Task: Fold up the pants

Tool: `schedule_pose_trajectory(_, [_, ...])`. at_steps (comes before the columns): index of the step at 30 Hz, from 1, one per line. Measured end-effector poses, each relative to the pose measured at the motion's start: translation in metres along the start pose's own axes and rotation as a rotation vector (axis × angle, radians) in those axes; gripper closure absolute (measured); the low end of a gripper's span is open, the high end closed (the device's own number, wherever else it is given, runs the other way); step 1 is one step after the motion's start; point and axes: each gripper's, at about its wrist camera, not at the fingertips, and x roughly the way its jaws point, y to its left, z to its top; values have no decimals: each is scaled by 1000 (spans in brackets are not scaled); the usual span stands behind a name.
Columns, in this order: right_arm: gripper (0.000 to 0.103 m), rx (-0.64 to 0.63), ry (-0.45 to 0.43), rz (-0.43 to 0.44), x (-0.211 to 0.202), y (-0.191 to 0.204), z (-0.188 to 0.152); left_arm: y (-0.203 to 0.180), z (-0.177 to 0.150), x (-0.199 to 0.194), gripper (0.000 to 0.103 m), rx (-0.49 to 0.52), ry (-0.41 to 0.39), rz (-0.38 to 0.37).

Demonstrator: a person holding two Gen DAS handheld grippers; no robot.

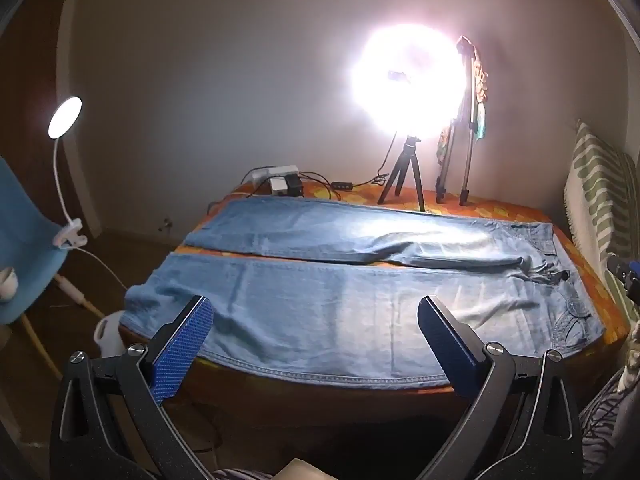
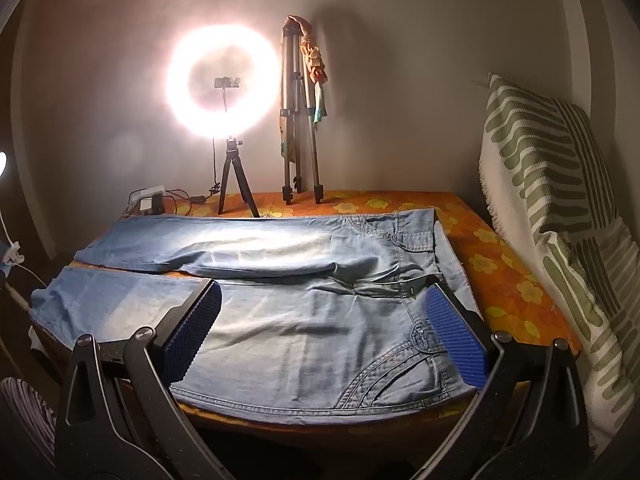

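Observation:
Light blue jeans (image 1: 328, 292) (image 2: 296, 320) lie spread flat on a table covered with an orange flowered cloth (image 2: 504, 272), legs apart and running to the left, waistband at the right. My left gripper (image 1: 314, 308) hovers open above the near leg, close to the table's front edge, nothing between its blue pads. My right gripper (image 2: 322, 296) hangs open over the hip and pocket area of the near leg, with nothing between its blue pads either. A bit of the right gripper (image 1: 624, 276) shows at the right edge of the left wrist view.
A bright ring light on a small tripod (image 2: 224, 84) and a folded silver tripod (image 2: 298, 120) stand at the table's back. A power strip with cables (image 1: 280, 180) lies at the back left. A striped cushion (image 2: 560, 216) leans at the right. A blue chair with a clip lamp (image 1: 64, 120) stands left.

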Motion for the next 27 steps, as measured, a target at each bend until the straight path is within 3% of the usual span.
schedule_pose_trajectory(27, [0,3,4,18,9,1,-6,-7,-1,3,1,20,-21,17])
